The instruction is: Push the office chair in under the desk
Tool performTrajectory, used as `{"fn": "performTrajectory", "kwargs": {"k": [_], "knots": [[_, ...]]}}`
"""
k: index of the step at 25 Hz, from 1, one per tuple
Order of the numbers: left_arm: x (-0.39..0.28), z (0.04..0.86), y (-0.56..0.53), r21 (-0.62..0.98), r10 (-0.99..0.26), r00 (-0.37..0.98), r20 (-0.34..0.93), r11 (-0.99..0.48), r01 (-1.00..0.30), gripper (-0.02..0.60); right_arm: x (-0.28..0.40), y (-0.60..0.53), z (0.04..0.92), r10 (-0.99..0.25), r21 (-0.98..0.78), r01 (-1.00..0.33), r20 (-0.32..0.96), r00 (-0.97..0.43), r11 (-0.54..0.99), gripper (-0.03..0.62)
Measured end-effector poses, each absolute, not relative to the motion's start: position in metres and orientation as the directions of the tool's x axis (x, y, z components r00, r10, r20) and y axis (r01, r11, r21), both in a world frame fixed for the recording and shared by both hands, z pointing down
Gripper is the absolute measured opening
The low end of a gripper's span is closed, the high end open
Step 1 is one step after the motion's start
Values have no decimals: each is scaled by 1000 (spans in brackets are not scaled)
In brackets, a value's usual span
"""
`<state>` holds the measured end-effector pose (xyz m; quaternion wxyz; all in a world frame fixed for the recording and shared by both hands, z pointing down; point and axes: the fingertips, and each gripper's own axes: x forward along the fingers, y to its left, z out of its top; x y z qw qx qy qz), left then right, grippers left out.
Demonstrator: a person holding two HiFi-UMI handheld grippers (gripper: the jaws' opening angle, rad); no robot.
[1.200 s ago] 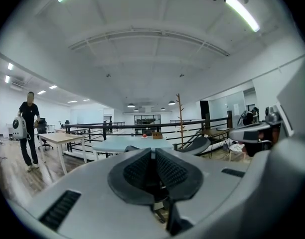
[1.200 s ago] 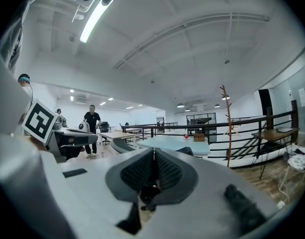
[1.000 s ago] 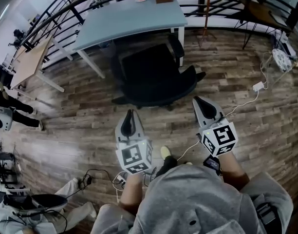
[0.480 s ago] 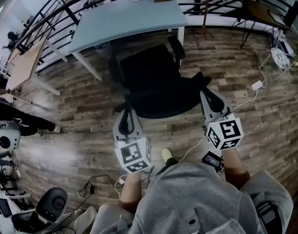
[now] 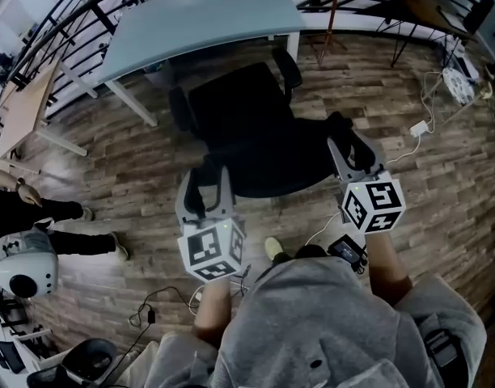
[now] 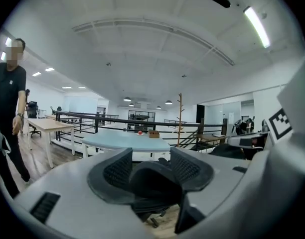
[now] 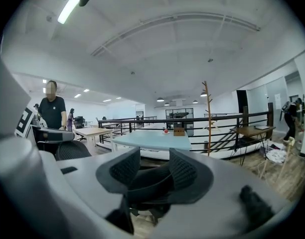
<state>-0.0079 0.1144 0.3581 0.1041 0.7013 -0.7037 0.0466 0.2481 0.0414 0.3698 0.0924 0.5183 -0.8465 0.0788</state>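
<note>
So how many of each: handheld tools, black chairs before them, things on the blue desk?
Black chair: 1
Tools: 2 (left tool, right tool; jaws just opened, its back between them)
Things on blue desk: 2 (red thing, brown box)
Total: 5

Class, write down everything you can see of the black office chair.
The office chair is black, with a seat, two armrests and a curved backrest. It stands upright on the wood floor, facing the desk, not yet under it. The left gripper and right gripper flank the backrest's ends; their jaws have just been opening, its rim between them, not clamped.
</note>
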Motion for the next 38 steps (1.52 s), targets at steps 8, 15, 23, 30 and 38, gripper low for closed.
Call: {"fn": "performTrajectory", "kwargs": {"k": [8, 15, 23, 30, 38], "knots": [[4, 361, 118, 179, -957, 83, 278, -34, -983, 292, 262, 31, 377, -876, -81, -920, 287, -389, 382, 188], [11, 374, 113, 189, -946, 44, 320, 18, -982, 296, 263, 14, 400, -821, -227, -892, 351, -450, 392, 196], [26, 381, 95, 238, -932, 2, 362, 90, -967, 295, 268, -6, 410, -785, -297, -889, 427, -449, 348, 204], [33, 384, 79, 217, -924, -86, 372, 177, -960, 270, 274, -21, 411, -817, -340, -892, 393, -422, 297, 198], [22, 389, 55, 185, -906, -171, 386, 258, -948, 219, 272, -37, 414, -840, -371, -886, 354, -412, 278, 193]]}}
